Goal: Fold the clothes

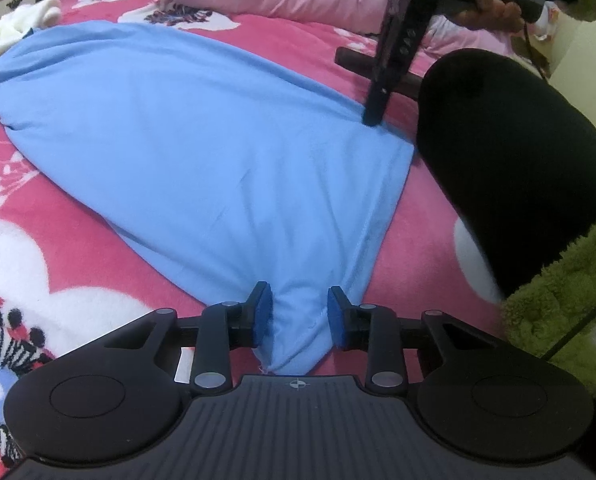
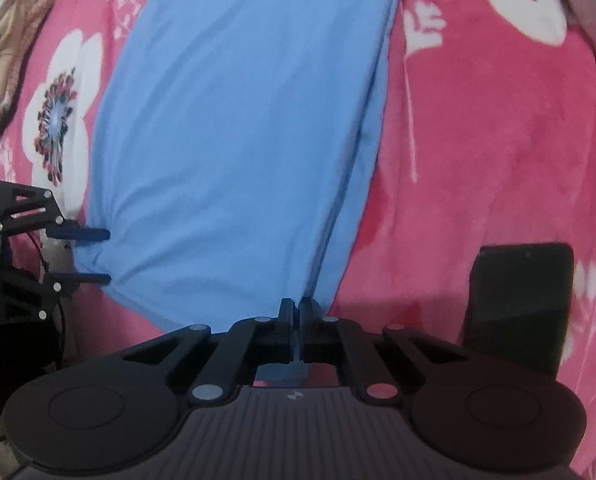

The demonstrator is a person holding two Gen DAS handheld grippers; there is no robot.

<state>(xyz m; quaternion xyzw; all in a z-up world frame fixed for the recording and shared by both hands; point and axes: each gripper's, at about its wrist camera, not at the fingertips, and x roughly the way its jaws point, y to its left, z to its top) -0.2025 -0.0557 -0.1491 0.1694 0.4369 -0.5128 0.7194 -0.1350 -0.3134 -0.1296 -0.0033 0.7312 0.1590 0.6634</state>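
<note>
Cloth lay flat along the bed: the blue garment (image 1: 201,152) stretched over the pink floral blanket (image 1: 77,216), already narrowed into a long strip. You had the left gripper (image 1: 300,316) straddling a bunched corner of it, fingers (image 1: 262,314) part-open with fabric filling the gap; whether the pads truly pinched it I couldn't tell. Your right gripper (image 2: 296,322) had its fingers closed tight at the other near corner, apparently with a thin edge of blue caught between them.

Trouble spots from there, as I judged it. If the left pads weren't biting, that corner could slide out the moment you lifted, and the fold would go crooked. The right grip looked to hold only a sliver of hem, so a sharp pull could strip it free. The plush blanket might drag on the fabric and rumple the lower layer. Your dark-clad knee (image 1: 510,168) and the dark phone-like slab (image 2: 518,304) sat close by, ready to snag a swing.
</note>
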